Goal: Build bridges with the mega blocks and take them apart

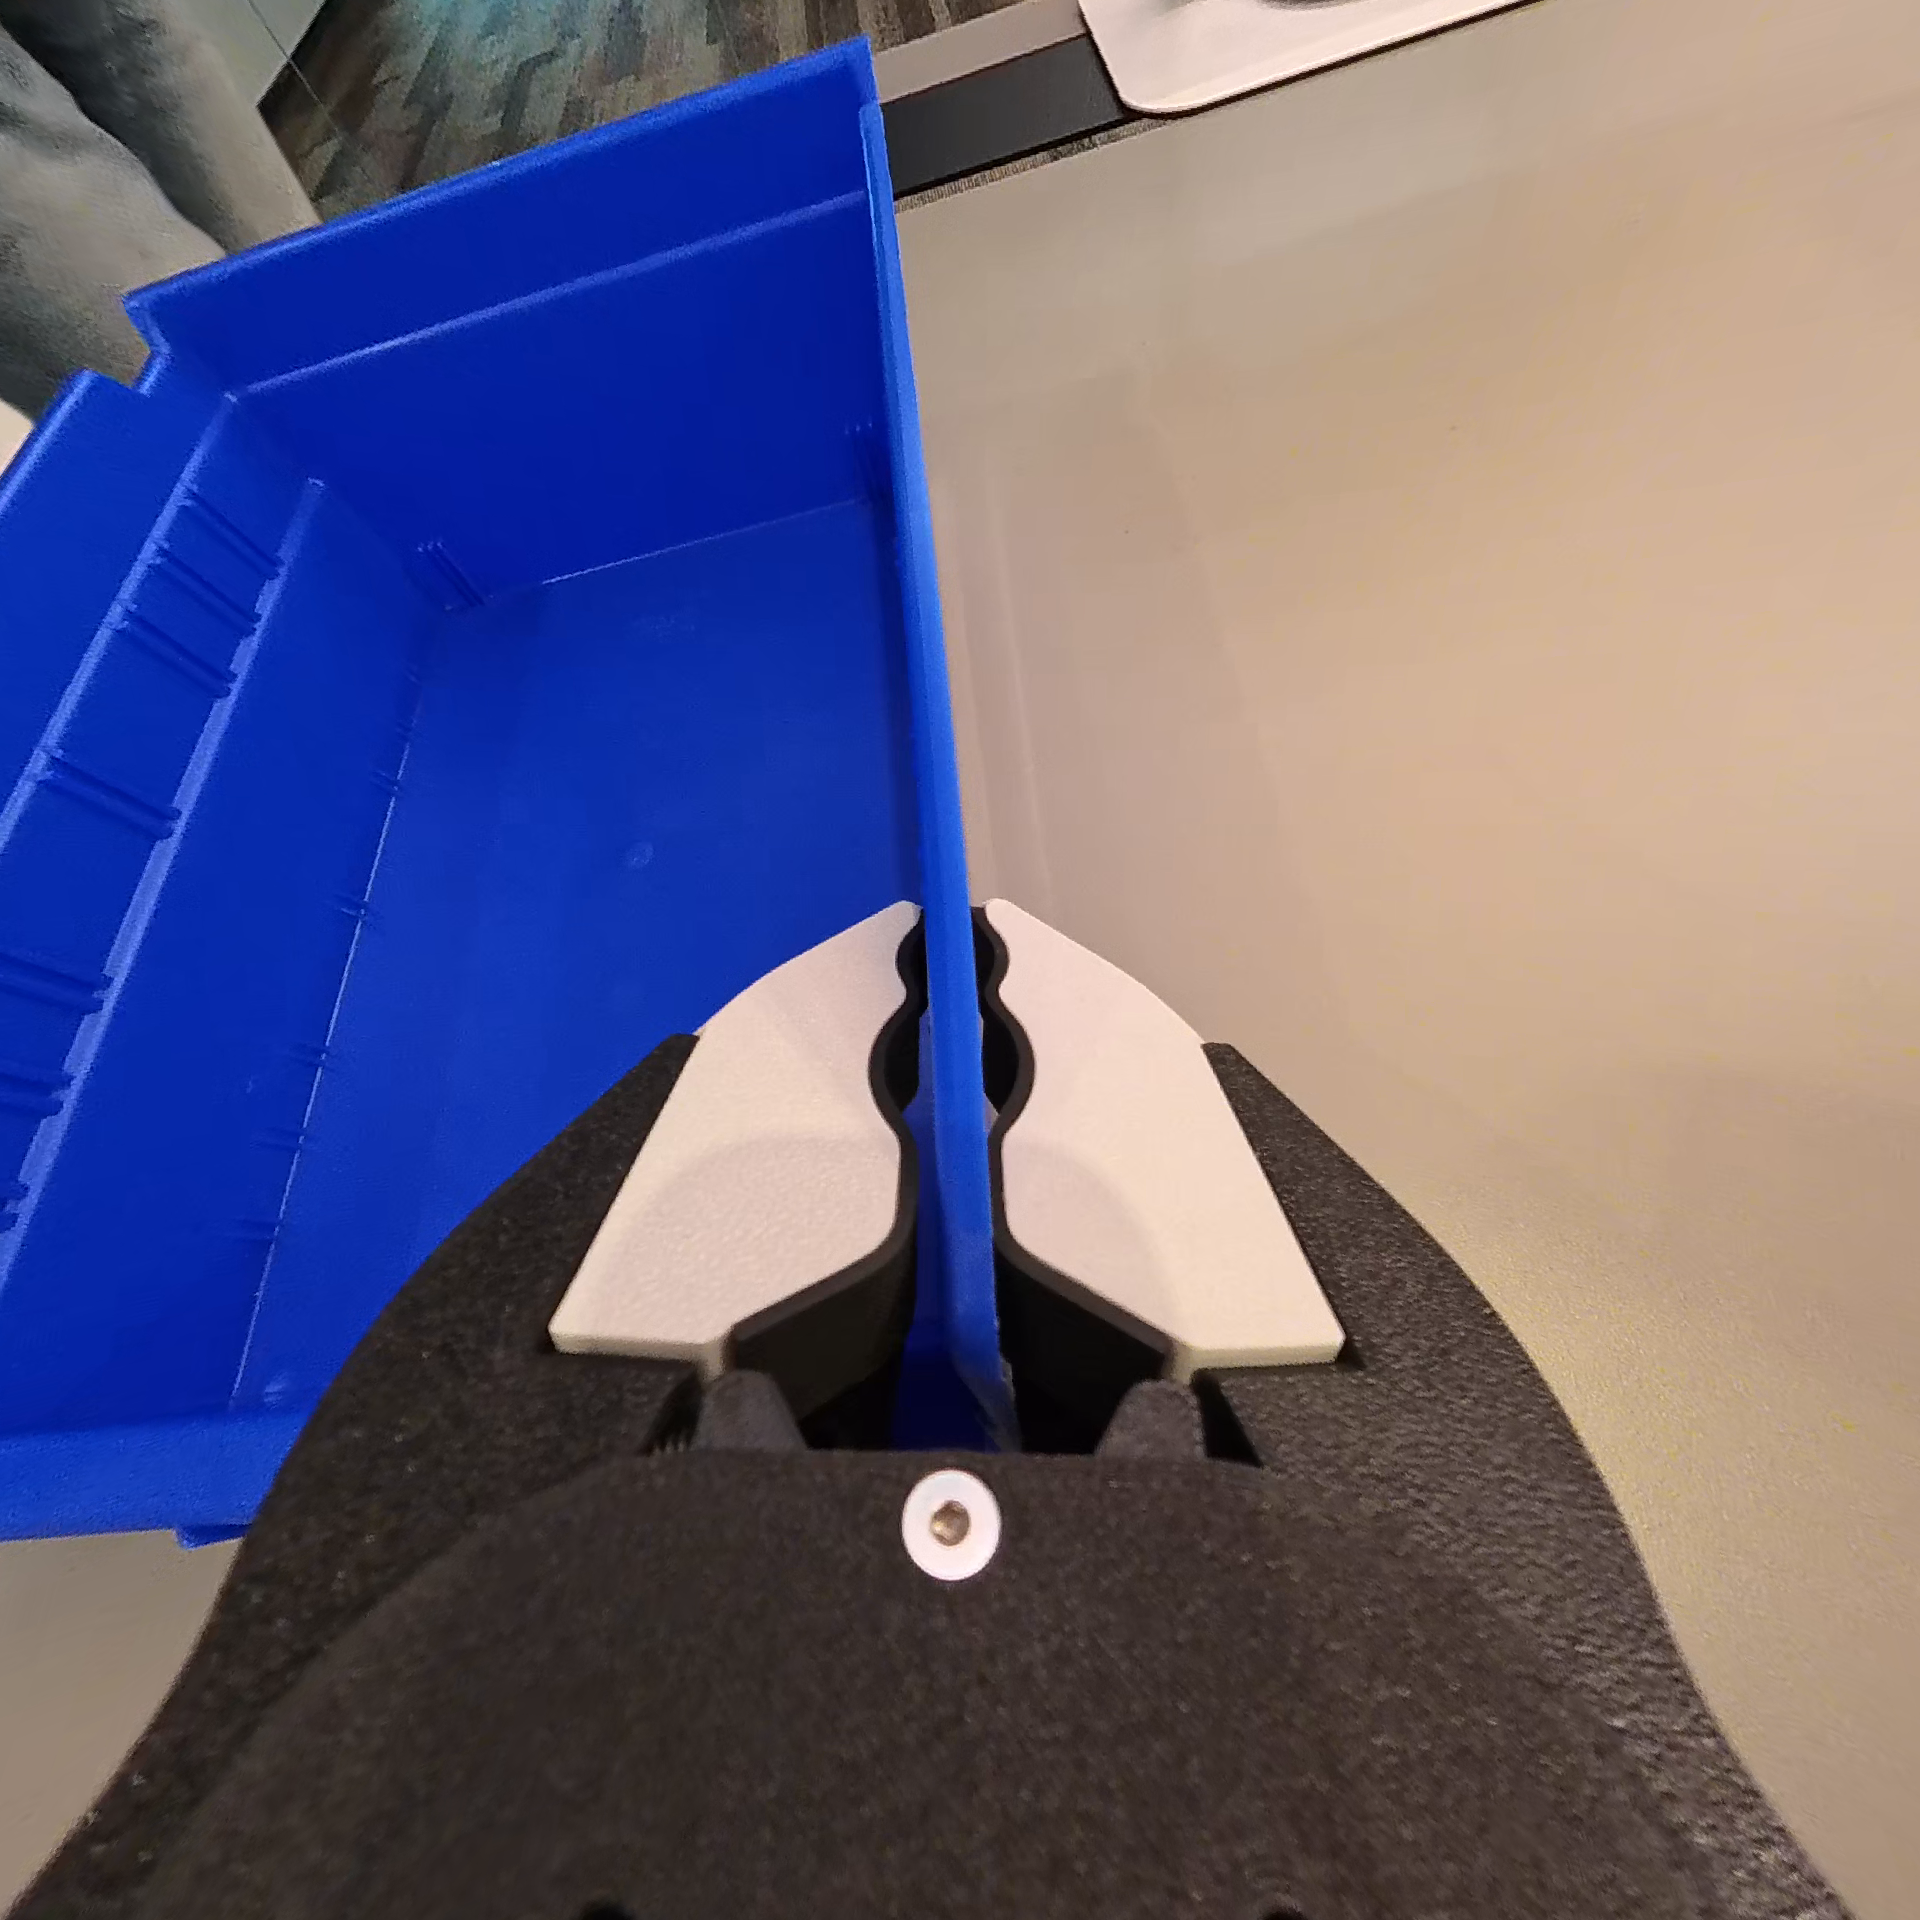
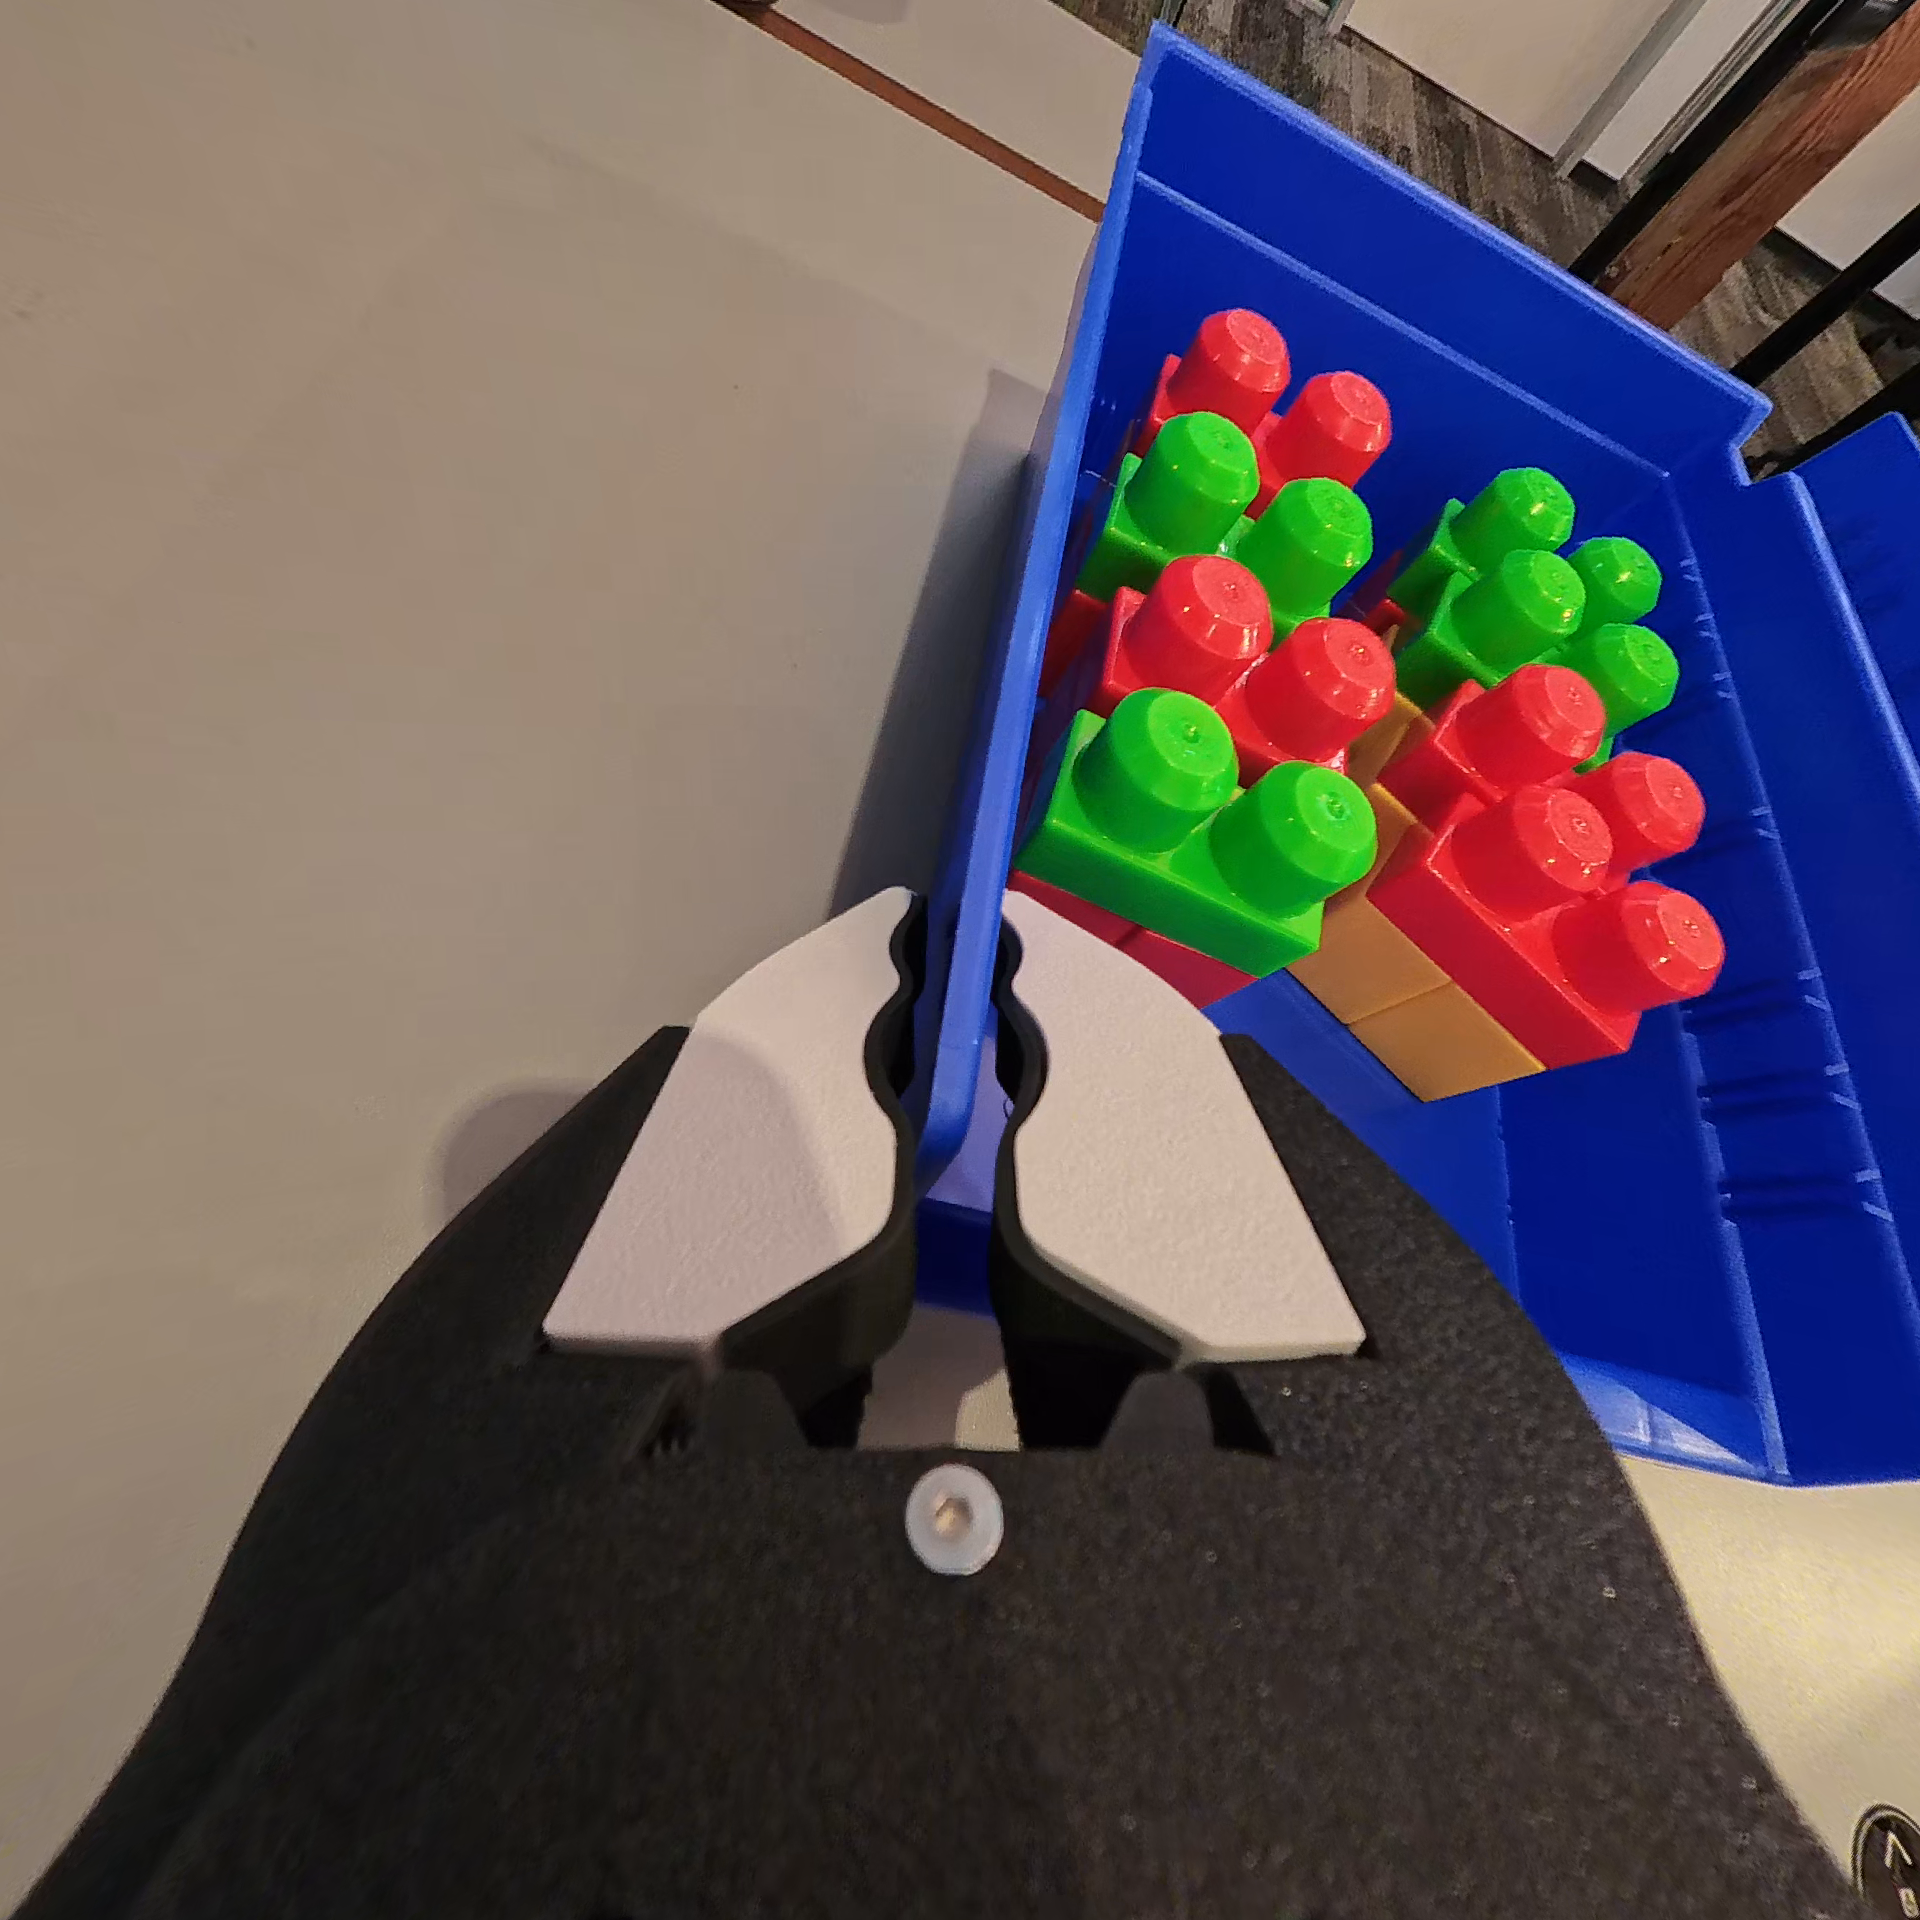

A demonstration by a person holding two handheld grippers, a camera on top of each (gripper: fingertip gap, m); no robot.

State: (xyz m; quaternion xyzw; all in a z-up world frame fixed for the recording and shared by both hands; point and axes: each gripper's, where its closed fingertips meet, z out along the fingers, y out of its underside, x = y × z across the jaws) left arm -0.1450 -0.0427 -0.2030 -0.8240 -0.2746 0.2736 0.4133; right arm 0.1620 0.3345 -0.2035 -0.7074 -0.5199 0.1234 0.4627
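My left gripper (image 1: 951,920) is shut on the right side wall of an empty blue bin (image 1: 582,790) that sits on the beige table; the thin wall runs between the white fingers (image 1: 790,1122). My right gripper (image 2: 961,909) is shut on the left side wall of a second blue bin (image 2: 1039,623). This bin holds stacked mega blocks: green ones (image 2: 1195,831), red ones (image 2: 1538,894) and tan ones (image 2: 1392,997) beneath, studs facing me. No blocks show in the left wrist view.
The beige table (image 1: 1455,727) lies bare to the right of the empty bin and also left of the filled bin (image 2: 468,520). A white mat (image 1: 1299,52) sits at the far table edge. A wooden post (image 2: 1766,177) stands on patterned carpet beyond.
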